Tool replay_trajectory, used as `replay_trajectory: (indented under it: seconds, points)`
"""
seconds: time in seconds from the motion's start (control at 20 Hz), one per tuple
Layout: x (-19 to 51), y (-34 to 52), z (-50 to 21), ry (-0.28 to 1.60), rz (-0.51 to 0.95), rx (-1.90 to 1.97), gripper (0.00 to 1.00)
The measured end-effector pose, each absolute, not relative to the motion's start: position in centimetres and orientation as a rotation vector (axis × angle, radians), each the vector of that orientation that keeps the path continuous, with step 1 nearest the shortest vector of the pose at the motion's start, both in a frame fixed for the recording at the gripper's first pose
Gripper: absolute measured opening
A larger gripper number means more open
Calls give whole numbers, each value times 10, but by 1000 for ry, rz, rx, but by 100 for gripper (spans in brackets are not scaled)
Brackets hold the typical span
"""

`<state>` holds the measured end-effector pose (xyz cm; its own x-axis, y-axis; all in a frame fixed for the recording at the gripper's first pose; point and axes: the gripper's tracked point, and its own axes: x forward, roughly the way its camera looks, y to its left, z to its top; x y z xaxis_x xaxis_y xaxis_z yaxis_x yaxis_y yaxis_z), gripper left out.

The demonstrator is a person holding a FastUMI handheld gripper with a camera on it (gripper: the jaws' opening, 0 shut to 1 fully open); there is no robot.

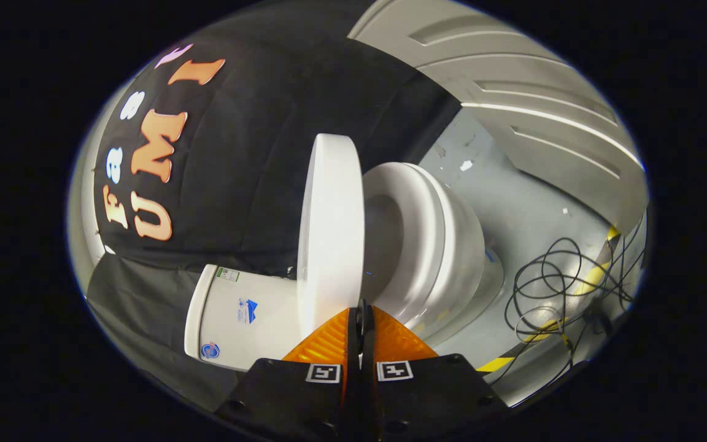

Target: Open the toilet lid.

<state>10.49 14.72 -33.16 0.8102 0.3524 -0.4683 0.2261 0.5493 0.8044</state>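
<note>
The toilet lid [329,233] stands raised just ahead of the clenched gripper [361,313], whose fingers meet at its edge. At 1 o'clock sits the bowl [433,239]; at 9 o'clock the tank [237,319]. Cables [550,288] lie on the grey floor [513,209] at 3 o'clock.

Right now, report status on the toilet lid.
Fingers closed together, tips against the lid edge, nothing gripped. Lid raised, standing clear of the seat. Loose cables on the floor beside the bowl, not in the way.
</note>
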Motion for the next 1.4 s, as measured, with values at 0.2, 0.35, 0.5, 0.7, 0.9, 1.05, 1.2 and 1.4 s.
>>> replay_trajectory:
  seconds: [0.2, 0.35, 0.5, 0.7, 0.9, 1.05, 1.2, 1.4]
  points:
    - [106, 153, -309, 634, 76, 937, 8]
    - [106, 164, -289, 612, 75, 868, 8]
    - [110, 179, -261, 577, 77, 750, 8]
    - [108, 196, -235, 565, 71, 620, 8]
    - [110, 210, -220, 561, 49, 525, 8]
    - [112, 222, -205, 546, 38, 443, 8]
    - [111, 231, -194, 536, 30, 391, 8]
    - [110, 250, -180, 525, 23, 301, 8]
